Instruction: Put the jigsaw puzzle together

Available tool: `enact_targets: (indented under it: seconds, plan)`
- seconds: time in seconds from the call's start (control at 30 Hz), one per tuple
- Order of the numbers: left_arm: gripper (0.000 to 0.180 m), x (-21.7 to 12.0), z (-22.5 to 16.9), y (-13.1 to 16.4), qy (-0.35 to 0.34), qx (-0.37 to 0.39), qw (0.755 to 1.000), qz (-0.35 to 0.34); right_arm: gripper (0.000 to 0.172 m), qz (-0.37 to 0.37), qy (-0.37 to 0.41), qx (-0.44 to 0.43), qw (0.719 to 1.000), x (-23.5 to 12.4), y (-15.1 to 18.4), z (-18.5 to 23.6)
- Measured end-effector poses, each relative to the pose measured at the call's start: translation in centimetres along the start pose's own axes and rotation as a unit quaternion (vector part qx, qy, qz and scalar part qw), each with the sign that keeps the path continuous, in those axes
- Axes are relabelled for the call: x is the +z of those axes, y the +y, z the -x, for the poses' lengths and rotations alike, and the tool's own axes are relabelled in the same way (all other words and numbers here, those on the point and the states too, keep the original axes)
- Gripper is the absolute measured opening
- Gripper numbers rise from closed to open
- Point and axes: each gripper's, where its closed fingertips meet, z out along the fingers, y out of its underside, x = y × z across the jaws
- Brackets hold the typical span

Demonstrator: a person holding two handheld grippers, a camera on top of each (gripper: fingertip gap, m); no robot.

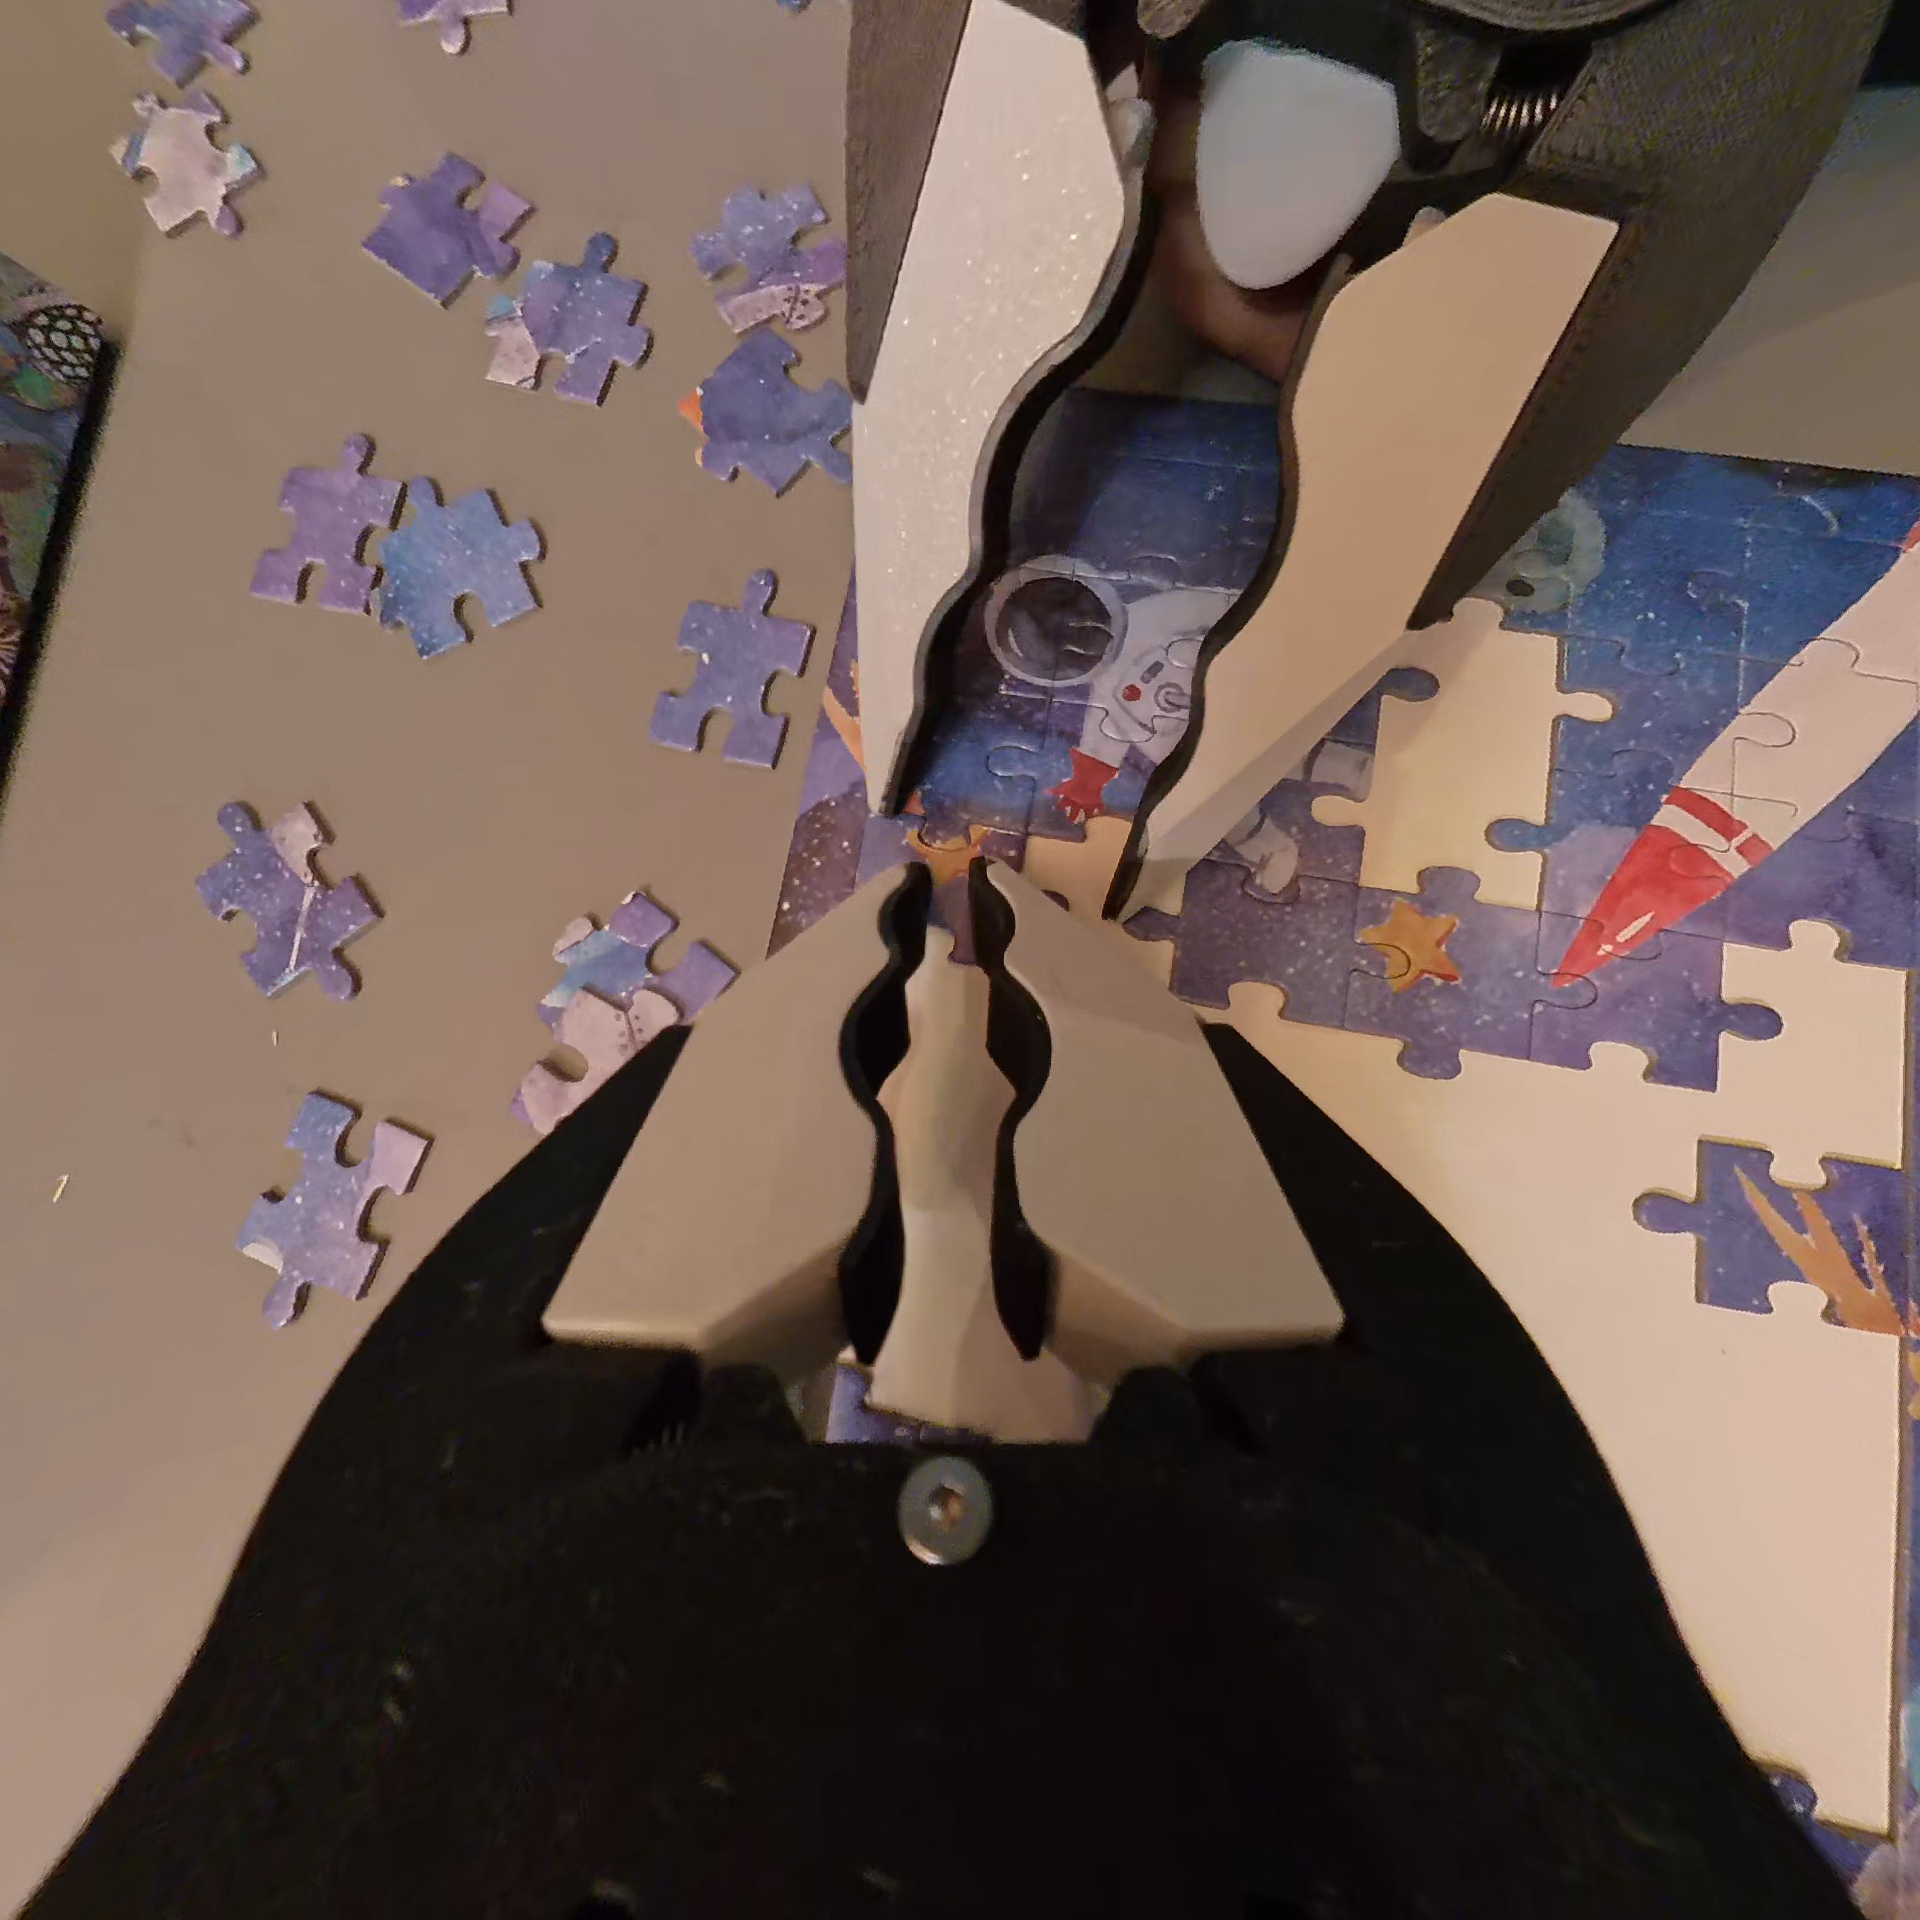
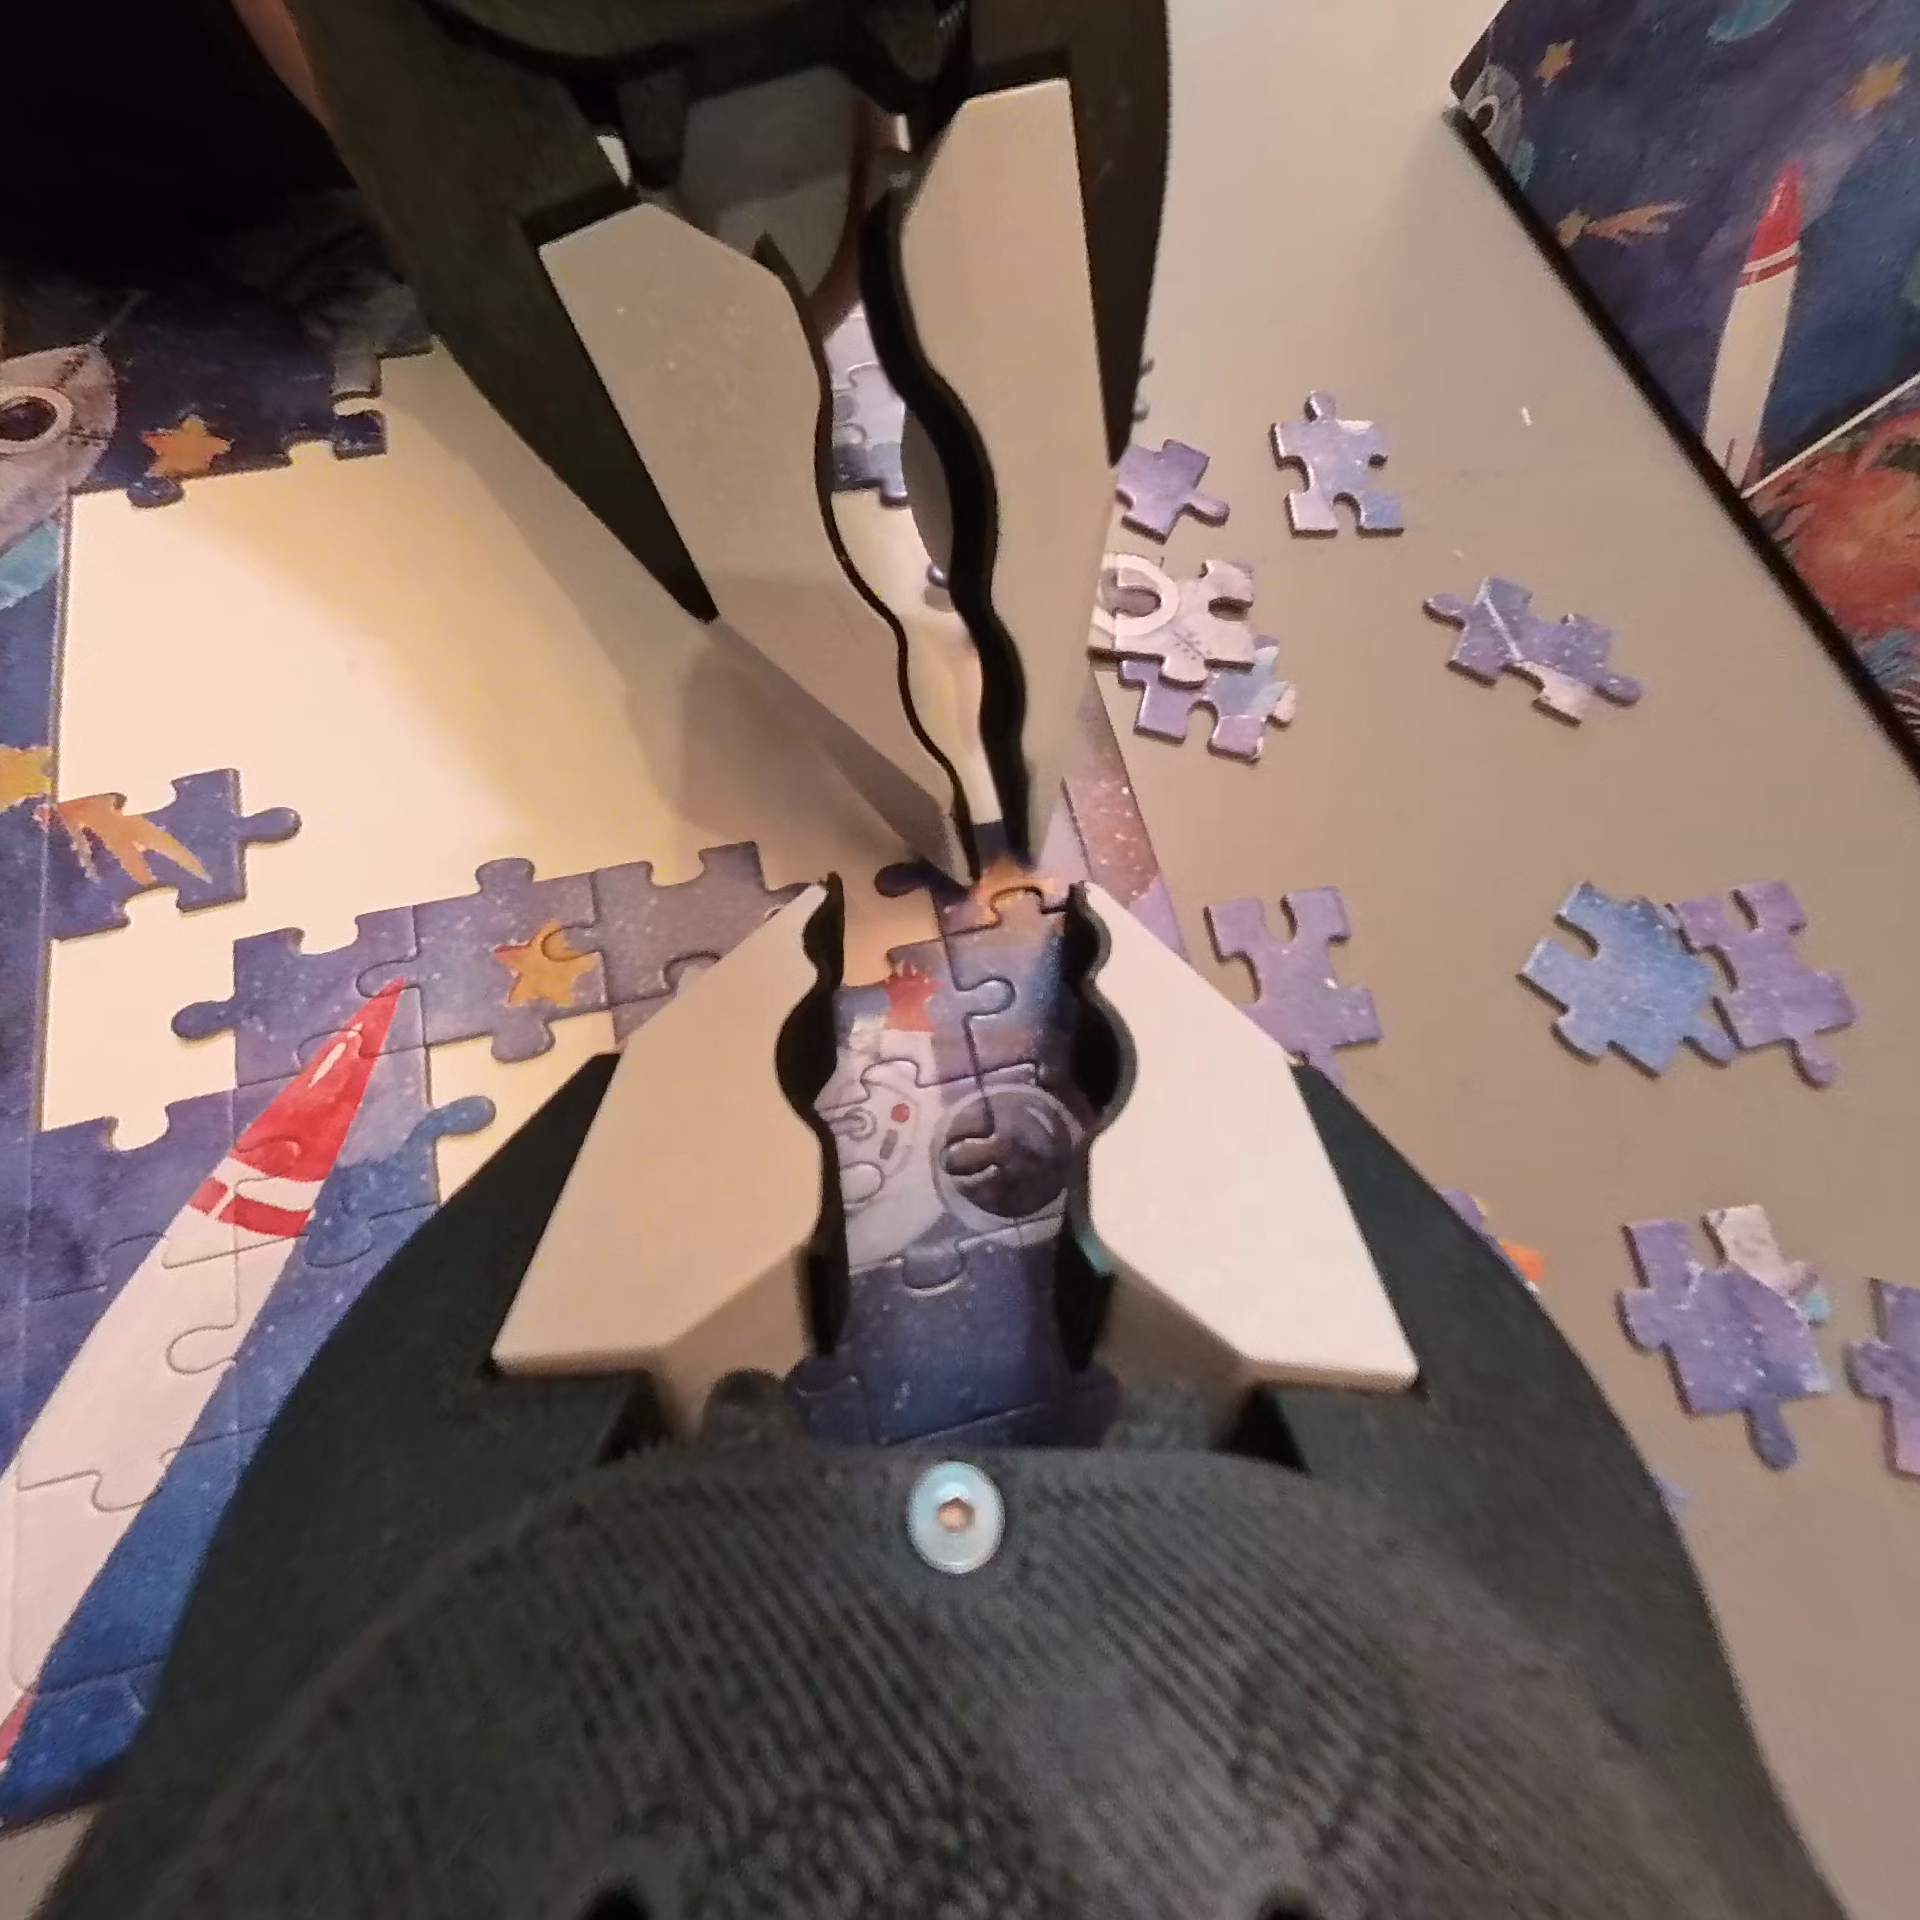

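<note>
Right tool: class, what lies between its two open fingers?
Placed puzzle pieces showing the astronaut, under the right tool; nothing is gripped. The right wrist view shows it best.

1. The left gripper (image 1: pixel 948 871) has its tips almost together, low over an orange star piece (image 1: pixel 951 854) in the space puzzle (image 1: pixel 1455 935); whether they touch it I cannot tell.
2. The right gripper (image 2: pixel 951 896) stands wide open over the astronaut (image 2: pixel 935 1132) part, holding nothing.
3. The puzzle is half assembled, with bare cream gaps.
4. Loose purple pieces (image 1: pixel 457 561) lie on the desk (image 1: pixel 520 831) beside it.
</note>
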Motion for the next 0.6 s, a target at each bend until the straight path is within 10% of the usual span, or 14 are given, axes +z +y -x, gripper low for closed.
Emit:
enact_targets:
  seconds: [0.37, 0.6]
  plan:
    - [0.001, 0.2, 0.0, -0.1, -0.015, -0.001, 1.0, 0.009, 0.043, 0.01, -0.007, 0.01, 1.0, 0.0, 0.1, -0.1]
    - [0.0, 0.2, 0.0, -0.1, -0.014, -0.007, 1.0, 0.007, 0.009, -0.005, 0.013, 0.031, 0.999, -0.5, -0.2, -1.5]
